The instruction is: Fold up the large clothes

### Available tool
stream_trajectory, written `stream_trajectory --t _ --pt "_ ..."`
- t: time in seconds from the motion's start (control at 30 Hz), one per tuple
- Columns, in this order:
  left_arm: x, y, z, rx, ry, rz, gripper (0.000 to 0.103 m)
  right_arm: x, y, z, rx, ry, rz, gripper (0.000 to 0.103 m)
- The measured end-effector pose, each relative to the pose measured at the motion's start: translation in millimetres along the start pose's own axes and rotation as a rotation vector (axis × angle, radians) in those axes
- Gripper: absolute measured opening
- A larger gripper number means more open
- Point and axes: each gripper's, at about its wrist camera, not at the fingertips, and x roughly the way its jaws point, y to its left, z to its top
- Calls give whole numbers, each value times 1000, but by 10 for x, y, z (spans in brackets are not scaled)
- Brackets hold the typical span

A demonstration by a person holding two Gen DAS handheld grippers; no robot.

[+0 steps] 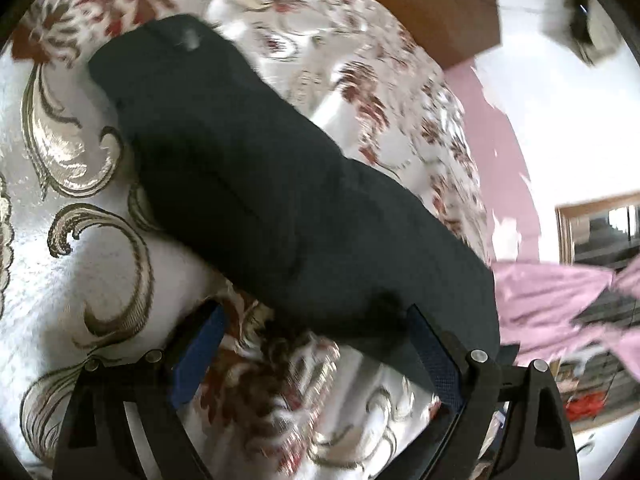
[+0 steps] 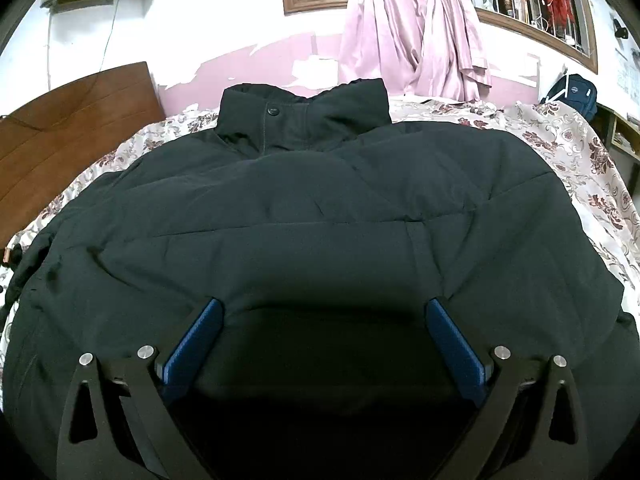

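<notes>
A bed under a floral bedspread [image 2: 560, 148] of cream, gold and maroon fills both views, and a big black padded jacket [image 2: 312, 208] lies spread flat over it, its body taking up the middle of the right wrist view. Its stand-up collar [image 2: 304, 116], fastened by one dark snap, sits at 12 o'clock against the peeling pink wall [image 2: 256, 64]. A brown wooden headboard [image 2: 68, 128] stands at 9 o'clock, pink curtains [image 2: 416, 28] hang at 1 o'clock before a barred window, and a dark blue bag [image 2: 572, 92] rests at 2 o'clock. In the blurred left wrist view a long sleeve [image 1: 256, 184] of the jacket runs from 10 o'clock down to 4 o'clock across the bedspread. The right gripper [image 2: 324, 320] hovers low over the jacket's lower body, jaws spread wide, clamping nothing. The left gripper [image 1: 316, 332] is likewise wide apart; its right blue pad [image 1: 434, 356] is at the sleeve's end, its left pad over bare bedspread, with nothing pinched between.
</notes>
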Motion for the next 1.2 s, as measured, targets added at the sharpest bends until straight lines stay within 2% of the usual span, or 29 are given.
stream_trajectory --t 0.07,0.1,0.17,0.23,0.3,0.33,0.43,0.57,0.77,0.87,1.0,1.1,1.2 --pt "26 33 38 -49 -34 -9 88 -3 -9 -1 3 0 4 100" --pt "25 31 64 -60 -47 -10 83 -6 -16 6 6 3 10 100" --pt "52 -11 114 -58 -74 -6 66 -36 -30 15 17 7 25 100" --pt "61 -109 160 -16 -101 25 38 -88 -68 34 33 17 43 100" --pt "22 -183 214 24 -139 36 21 -152 -84 32 36 20 51 100" --pt "-22 -252 247 53 -167 30 15 -191 -95 24 37 21 53 100" --pt "-200 -434 318 138 -231 18 11 -278 -143 7 37 38 71 100" --pt "-451 -894 346 299 -306 13 9 -407 -220 -4 27 41 81 100" --pt "-821 -1717 84 565 -400 -2 8 -598 -360 -33 31 9 92 100" --pt "-916 -2196 -234 758 -432 -14 8 -684 -416 -22 38 -25 99 100" --pt "-952 -2772 -846 1041 -439 -56 8 -776 -481 37 46 -84 97 100" --pt "-928 -3073 -1245 1167 -412 -98 8 -851 -517 52 53 -124 98 100" --pt "-883 -3278 -1586 1222 -356 -153 8 -934 -589 55 59 -164 96 100"
